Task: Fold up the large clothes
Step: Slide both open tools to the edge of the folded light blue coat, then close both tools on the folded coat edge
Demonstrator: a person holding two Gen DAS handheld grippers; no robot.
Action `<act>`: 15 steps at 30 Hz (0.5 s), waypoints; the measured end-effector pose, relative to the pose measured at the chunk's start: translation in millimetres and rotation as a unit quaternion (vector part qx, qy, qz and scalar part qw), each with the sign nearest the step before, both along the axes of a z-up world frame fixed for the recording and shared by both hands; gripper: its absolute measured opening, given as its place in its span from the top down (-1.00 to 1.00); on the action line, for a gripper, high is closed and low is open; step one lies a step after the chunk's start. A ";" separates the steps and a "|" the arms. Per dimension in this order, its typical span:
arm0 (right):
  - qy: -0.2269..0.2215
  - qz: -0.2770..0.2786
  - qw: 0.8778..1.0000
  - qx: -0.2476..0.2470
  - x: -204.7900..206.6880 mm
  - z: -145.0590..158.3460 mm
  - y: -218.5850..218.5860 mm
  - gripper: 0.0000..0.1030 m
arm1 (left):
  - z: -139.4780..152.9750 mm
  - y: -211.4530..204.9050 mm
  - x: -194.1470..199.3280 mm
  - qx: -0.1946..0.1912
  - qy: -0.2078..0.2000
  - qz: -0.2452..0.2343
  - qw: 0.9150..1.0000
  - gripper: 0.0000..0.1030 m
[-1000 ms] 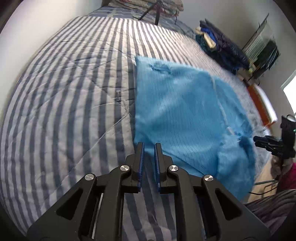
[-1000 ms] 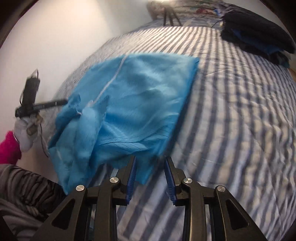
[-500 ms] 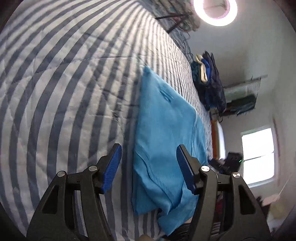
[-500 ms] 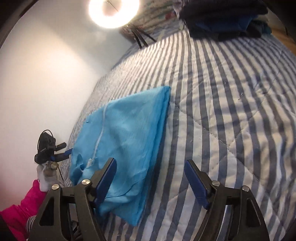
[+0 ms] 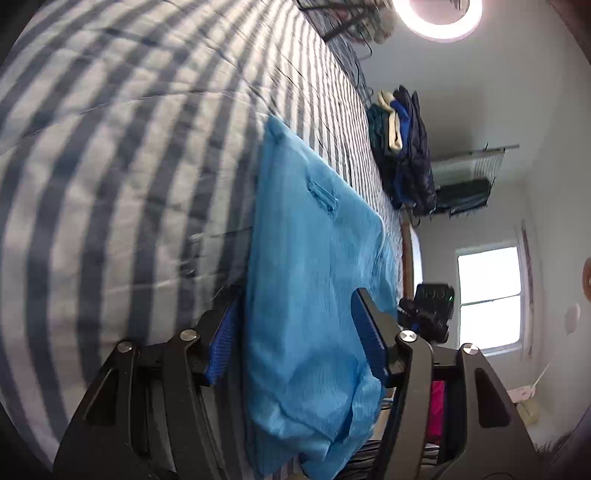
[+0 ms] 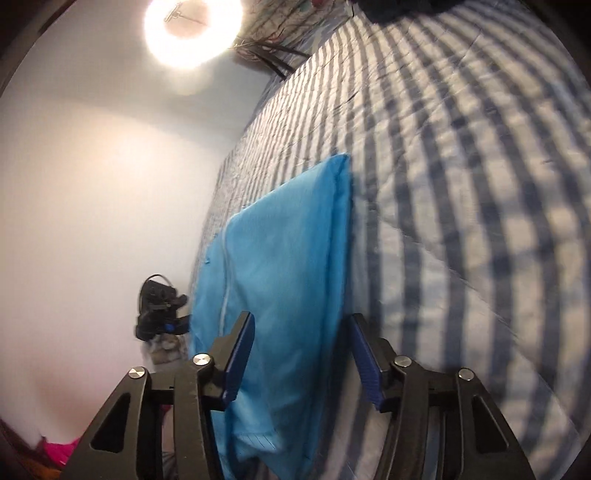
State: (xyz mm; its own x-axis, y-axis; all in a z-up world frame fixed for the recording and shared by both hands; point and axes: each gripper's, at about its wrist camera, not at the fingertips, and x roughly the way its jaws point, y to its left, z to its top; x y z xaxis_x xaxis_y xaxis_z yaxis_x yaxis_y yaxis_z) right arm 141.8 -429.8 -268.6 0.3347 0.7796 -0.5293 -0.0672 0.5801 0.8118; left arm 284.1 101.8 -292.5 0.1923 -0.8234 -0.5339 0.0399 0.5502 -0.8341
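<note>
A folded bright blue garment (image 5: 314, 280) lies on the striped bed near its front edge; it also shows in the right wrist view (image 6: 280, 266). My left gripper (image 5: 295, 332) is open, its jaws astride the garment's near left part, low over the cloth. My right gripper (image 6: 301, 354) is open too, jaws astride the garment's near right edge. Neither holds the cloth. The other gripper appears small beyond the garment in each view (image 5: 430, 310) (image 6: 159, 310).
The blue and white striped quilt (image 5: 122, 177) covers the bed. A pile of dark clothes (image 5: 402, 147) sits at the bed's far right. A ring light (image 6: 192, 29) glows overhead. A white wall (image 6: 92, 203) is on the left.
Both grippers opened from nearly shut to wide, tilted, and dropped down close to the garment's near edge. The garment settled flat on the bed.
</note>
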 end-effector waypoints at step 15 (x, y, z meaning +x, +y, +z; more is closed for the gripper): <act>-0.004 0.009 0.999 -0.035 24.2 -1.6 54.6 0.48 | 13.7 -50.4 10.2 0.111 -0.036 -0.010 0.993 0.60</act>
State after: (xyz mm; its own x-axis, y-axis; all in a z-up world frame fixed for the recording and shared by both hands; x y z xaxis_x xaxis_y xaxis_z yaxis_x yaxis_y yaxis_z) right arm 165.9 -375.1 -270.2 0.3267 0.7467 -0.5795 -0.0846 0.6337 0.7689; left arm 294.3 51.4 -278.8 0.2219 -0.6906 -0.6883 0.1081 0.7190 -0.6866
